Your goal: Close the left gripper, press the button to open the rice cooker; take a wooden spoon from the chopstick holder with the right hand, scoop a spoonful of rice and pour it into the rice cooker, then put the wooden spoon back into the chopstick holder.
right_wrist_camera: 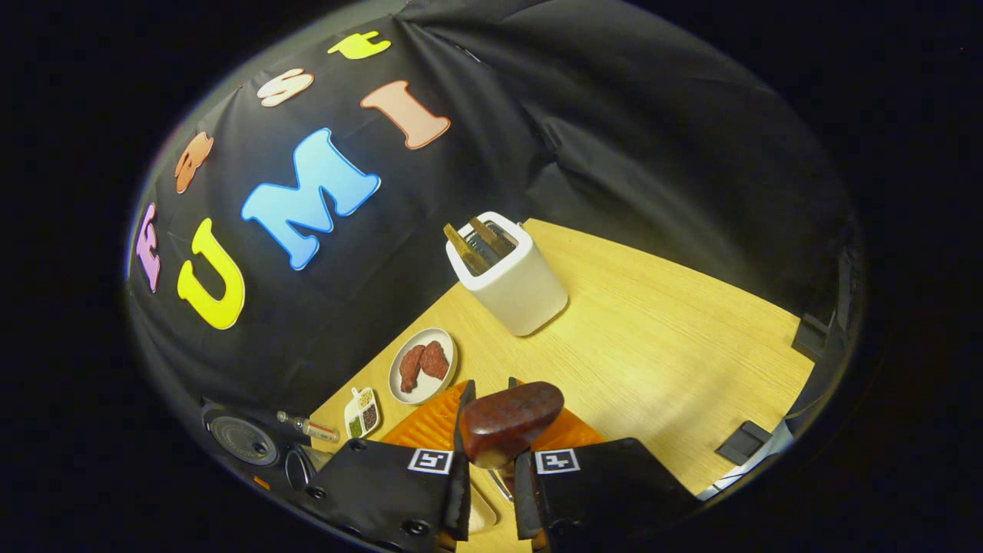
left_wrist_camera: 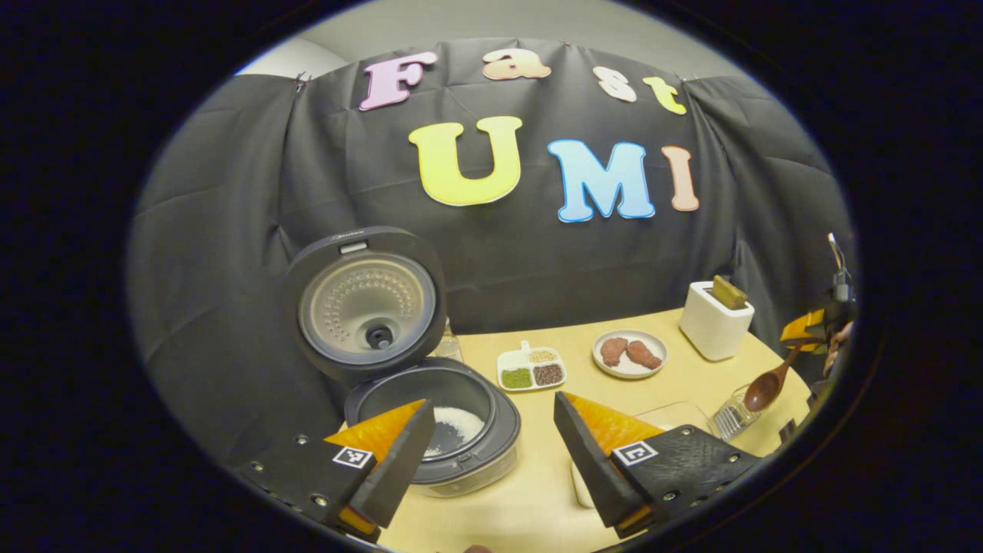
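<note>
The rice cooker [left_wrist_camera: 468, 453] stands open with its lid [left_wrist_camera: 361, 307] raised, and white rice [left_wrist_camera: 457, 426] lies in the pot. My left gripper [left_wrist_camera: 491, 453] is open, its fingers to either side of the cooker's right rim and holding nothing. At the far right, my right gripper [left_wrist_camera: 806, 326] holds the wooden spoon [left_wrist_camera: 764, 388] by its handle. The spoon's bowl hangs down just above the chopstick holder [left_wrist_camera: 729, 421]. In the right gripper view my right gripper [right_wrist_camera: 491, 399] is shut on the spoon's brown wooden end [right_wrist_camera: 511, 418].
A white toaster [left_wrist_camera: 714, 319] [right_wrist_camera: 511, 280] stands at the back of the wooden table [right_wrist_camera: 660, 346]. A plate of meat pieces [left_wrist_camera: 630, 353] [right_wrist_camera: 422, 365] and a divided dish of grains [left_wrist_camera: 531, 369] [right_wrist_camera: 362, 412] sit mid-table. A clear container [left_wrist_camera: 676, 418] lies beside my left gripper's right finger.
</note>
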`<state>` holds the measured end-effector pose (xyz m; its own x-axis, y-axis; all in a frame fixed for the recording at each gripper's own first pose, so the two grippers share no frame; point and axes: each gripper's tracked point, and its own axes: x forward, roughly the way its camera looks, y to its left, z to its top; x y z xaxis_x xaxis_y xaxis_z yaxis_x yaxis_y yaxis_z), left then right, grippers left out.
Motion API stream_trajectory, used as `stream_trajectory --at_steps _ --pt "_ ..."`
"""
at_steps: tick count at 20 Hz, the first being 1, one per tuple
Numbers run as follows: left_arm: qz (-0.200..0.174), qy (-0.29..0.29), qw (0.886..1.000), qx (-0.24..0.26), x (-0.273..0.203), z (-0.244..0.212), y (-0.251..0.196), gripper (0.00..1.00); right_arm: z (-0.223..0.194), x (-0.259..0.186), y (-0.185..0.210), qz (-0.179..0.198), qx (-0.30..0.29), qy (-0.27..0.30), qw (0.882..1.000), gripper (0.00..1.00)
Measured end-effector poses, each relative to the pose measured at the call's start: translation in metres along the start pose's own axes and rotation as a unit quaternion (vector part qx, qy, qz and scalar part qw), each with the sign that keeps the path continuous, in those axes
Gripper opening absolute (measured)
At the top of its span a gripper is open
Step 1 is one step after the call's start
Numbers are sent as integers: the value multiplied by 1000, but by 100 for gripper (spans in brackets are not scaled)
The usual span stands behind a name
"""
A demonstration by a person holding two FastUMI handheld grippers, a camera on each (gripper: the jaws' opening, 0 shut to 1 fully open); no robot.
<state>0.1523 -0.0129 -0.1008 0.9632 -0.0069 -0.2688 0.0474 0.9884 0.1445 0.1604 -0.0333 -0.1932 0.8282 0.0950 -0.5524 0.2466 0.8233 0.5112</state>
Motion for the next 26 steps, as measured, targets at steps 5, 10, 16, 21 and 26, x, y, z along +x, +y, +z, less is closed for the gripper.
stream_trajectory --at_steps 5,10,16,21,26 --pt "-29 6 999 -26 6 -15 14 97 12 -41 -3 -24 1 -50 998 25" --pt "-51 -19 998 -21 8 -19 29 97 3 -71 10 -22 6 -71 997 25" --pt "-47 -21 998 -21 -8 -38 62 97 -11 -76 63 17 -7 -65 998 25" --pt "-27 -11 999 -29 -25 -61 85 99 -34 -68 131 77 -50 -44 995 25" --pt "-9 -3 999 -46 -39 -72 106 97 -74 -50 188 124 -124 -13 984 24"
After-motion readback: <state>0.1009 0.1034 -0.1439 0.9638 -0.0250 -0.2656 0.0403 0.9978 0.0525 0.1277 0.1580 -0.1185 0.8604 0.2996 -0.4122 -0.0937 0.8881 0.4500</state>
